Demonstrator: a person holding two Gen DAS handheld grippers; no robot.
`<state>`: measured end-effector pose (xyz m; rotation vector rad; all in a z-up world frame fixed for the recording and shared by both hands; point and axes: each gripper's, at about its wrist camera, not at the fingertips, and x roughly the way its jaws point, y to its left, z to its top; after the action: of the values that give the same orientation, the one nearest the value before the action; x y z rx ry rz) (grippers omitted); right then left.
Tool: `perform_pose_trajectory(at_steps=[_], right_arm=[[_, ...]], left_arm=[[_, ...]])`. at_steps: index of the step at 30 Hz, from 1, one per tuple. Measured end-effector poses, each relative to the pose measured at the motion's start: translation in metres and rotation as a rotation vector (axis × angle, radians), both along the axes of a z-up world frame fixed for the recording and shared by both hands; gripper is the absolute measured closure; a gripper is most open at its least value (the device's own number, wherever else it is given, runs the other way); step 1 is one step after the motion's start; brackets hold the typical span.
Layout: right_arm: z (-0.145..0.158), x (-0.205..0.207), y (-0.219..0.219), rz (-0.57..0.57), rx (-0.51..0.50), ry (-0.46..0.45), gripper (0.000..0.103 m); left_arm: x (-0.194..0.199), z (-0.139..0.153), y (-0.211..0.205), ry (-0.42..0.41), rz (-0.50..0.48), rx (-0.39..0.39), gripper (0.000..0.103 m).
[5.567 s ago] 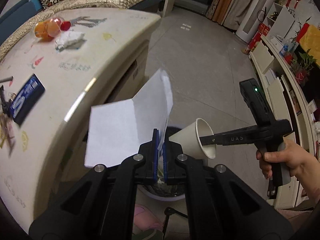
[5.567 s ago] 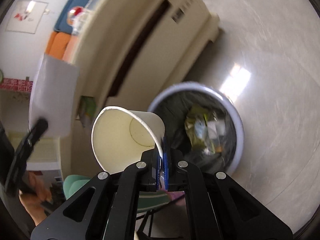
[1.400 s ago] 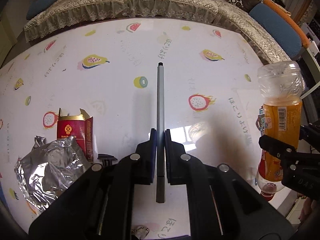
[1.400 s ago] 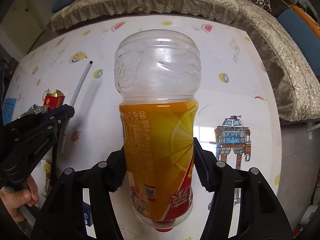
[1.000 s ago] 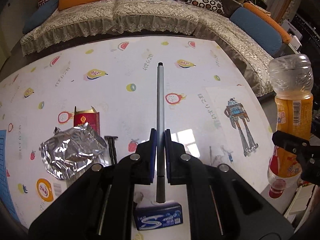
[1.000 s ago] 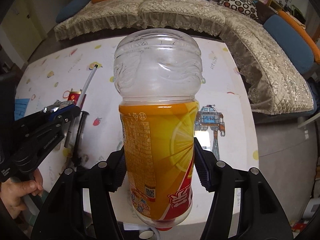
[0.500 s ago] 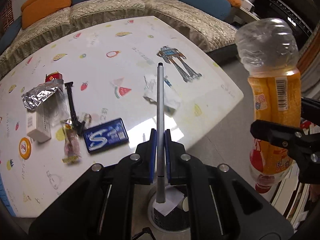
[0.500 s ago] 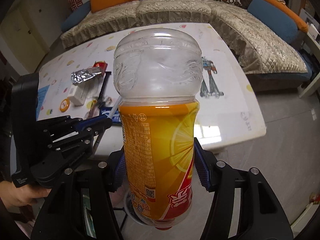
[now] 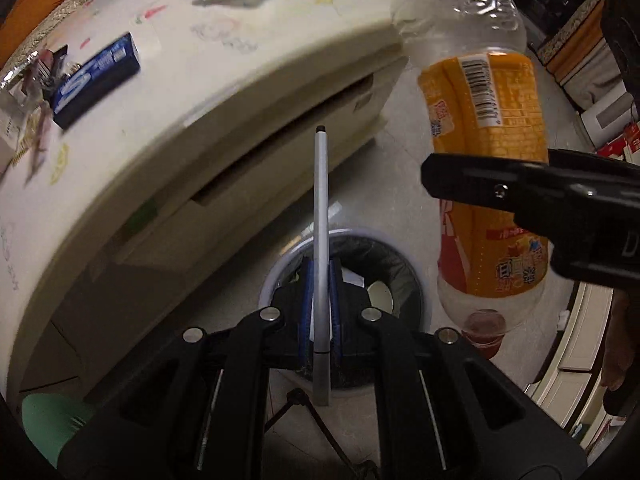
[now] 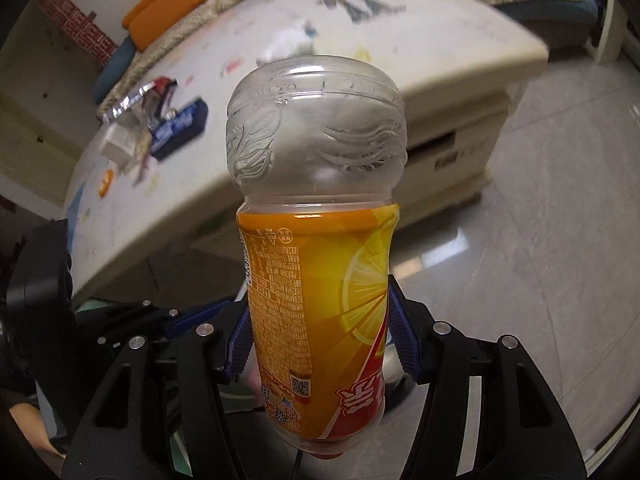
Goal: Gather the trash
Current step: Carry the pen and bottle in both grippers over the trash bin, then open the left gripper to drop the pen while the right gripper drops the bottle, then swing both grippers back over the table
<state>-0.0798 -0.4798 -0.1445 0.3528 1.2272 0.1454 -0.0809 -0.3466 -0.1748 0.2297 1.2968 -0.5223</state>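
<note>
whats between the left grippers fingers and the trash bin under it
Only the grey pen clamped in the left gripper; below it the trash bin lies open with nothing else in the way, seen in the left wrist view.

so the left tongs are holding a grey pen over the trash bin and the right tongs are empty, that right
Not quite. The right tongs are not empty: they are shut on an orange-labelled plastic bottle, cap end down, as the right wrist view shows. The rest holds: the left tongs grip the grey pen over the trash bin.
</note>
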Motion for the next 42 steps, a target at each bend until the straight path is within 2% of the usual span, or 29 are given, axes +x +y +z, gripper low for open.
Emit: perform_pose_trajectory(at_steps=[5, 8, 10, 12, 14, 15, 17, 27, 34, 36, 38, 41, 42], right_arm=[[-0.051, -0.008, 0.001, -0.063, 0.030, 0.045, 0.043], [-0.083, -0.013, -0.003, -0.105, 0.032, 0.095, 0.043], [-0.102, -0.018, -0.006, -0.120, 0.043, 0.136, 0.042], [-0.117, -0.022, -0.008, -0.134, 0.043, 0.172, 0.041], [-0.126, -0.024, -0.012, -0.155, 0.048, 0.200, 0.038], [-0.127, -0.026, -0.014, -0.165, 0.054, 0.206, 0.032], [-0.126, -0.027, -0.016, -0.174, 0.039, 0.212, 0.029], [-0.095, -0.026, -0.029, -0.178, 0.026, 0.154, 0.029], [-0.079, -0.031, -0.033, -0.179, 0.025, 0.143, 0.029], [-0.073, -0.034, -0.033, -0.172, 0.039, 0.139, 0.029], [-0.062, -0.034, -0.031, -0.152, 0.030, 0.131, 0.029], [-0.035, -0.024, -0.027, -0.100, 0.008, 0.090, 0.029], [-0.023, -0.019, -0.025, -0.084, 0.004, 0.070, 0.029]], left_arm=[[-0.009, -0.051, 0.002, 0.075, 0.001, 0.076, 0.096], [-0.009, -0.080, 0.008, 0.166, 0.032, 0.076, 0.078], [-0.009, -0.093, 0.009, 0.201, 0.035, 0.074, 0.071], [-0.010, -0.100, 0.006, 0.211, 0.023, 0.090, 0.049], [-0.011, -0.101, 0.006, 0.206, 0.010, 0.083, 0.047], [-0.012, -0.101, 0.006, 0.212, 0.000, 0.081, 0.045], [-0.010, -0.098, 0.008, 0.208, -0.006, 0.074, 0.044], [0.000, -0.071, 0.018, 0.125, 0.009, 0.074, 0.039], [0.001, -0.066, 0.022, 0.138, 0.022, 0.053, 0.039], [0.000, -0.059, 0.022, 0.150, 0.024, 0.039, 0.039], [0.001, -0.045, 0.023, 0.125, 0.027, 0.023, 0.039], [0.011, -0.009, 0.034, 0.052, 0.085, -0.001, 0.019], [0.017, 0.006, 0.039, 0.019, 0.116, -0.008, 0.018]])
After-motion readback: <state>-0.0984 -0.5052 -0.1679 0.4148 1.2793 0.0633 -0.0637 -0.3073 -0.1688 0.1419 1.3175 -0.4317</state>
